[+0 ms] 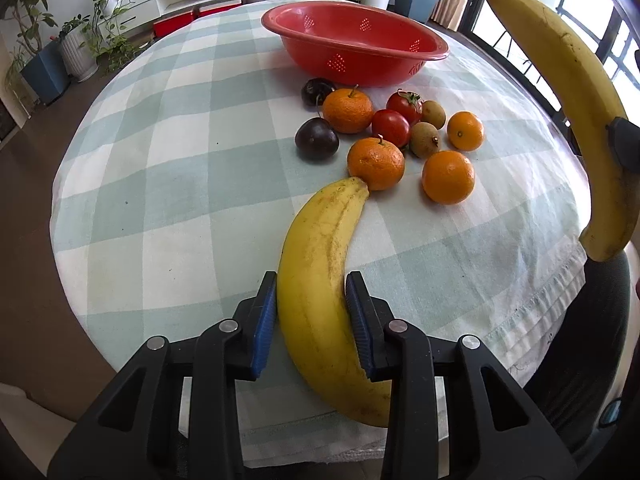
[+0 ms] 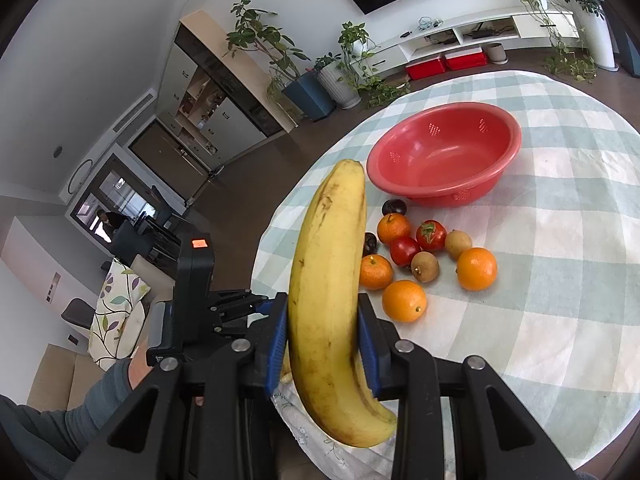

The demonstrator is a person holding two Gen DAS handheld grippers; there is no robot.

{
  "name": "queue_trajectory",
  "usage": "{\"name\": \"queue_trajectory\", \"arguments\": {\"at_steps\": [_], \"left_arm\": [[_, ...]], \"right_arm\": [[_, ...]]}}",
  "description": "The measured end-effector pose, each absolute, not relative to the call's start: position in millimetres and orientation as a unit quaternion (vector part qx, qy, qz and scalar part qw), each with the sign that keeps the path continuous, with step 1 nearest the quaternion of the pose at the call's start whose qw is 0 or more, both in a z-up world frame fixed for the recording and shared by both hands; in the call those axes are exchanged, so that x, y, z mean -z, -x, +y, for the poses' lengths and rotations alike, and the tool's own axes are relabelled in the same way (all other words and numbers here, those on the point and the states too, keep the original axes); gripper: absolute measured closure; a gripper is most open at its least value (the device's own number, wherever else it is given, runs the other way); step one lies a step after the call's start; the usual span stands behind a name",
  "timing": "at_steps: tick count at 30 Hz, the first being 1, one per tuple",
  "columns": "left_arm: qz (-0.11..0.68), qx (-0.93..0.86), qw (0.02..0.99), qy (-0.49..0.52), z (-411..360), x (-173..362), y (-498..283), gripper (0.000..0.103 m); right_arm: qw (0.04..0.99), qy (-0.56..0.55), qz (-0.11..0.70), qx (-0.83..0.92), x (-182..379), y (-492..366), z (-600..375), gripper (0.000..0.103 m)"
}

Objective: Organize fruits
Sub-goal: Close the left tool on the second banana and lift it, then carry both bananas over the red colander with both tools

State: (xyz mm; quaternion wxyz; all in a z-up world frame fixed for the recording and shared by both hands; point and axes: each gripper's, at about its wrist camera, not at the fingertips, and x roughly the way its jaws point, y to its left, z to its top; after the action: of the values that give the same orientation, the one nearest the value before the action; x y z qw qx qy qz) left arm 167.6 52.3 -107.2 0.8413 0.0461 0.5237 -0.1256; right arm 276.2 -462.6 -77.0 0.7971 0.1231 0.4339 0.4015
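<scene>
left gripper: blue pads clamp a banana that lies low over the near edge of the checked tablecloth, tip touching an orange. right gripper: closed on a second banana, held upright off the table. red colander sits beyond the fruit cluster. potted plants line the far wall. one dark fruit is partly hidden behind the raised banana.

Left gripper clamped on banana; right gripper likewise.
</scene>
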Motion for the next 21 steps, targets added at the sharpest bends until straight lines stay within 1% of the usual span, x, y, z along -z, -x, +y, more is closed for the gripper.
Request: {"name": "queue_trajectory", "arguments": {"at_steps": [10, 21], "left_arm": [[0.504, 0.132, 0.852, -0.045, 70.4, 85.0, -153.4, 0.073], [0.458, 0.154, 0.876, 0.008, 83.2, 40.9, -165.2, 0.073]], "right_arm": [[0.798, -0.117, 0.433, -0.402, 74.8, -273.3, -455.0, 0.068], [0.811, -0.118, 0.417, -0.393, 61.1, -280.5, -460.1, 0.068]]}}
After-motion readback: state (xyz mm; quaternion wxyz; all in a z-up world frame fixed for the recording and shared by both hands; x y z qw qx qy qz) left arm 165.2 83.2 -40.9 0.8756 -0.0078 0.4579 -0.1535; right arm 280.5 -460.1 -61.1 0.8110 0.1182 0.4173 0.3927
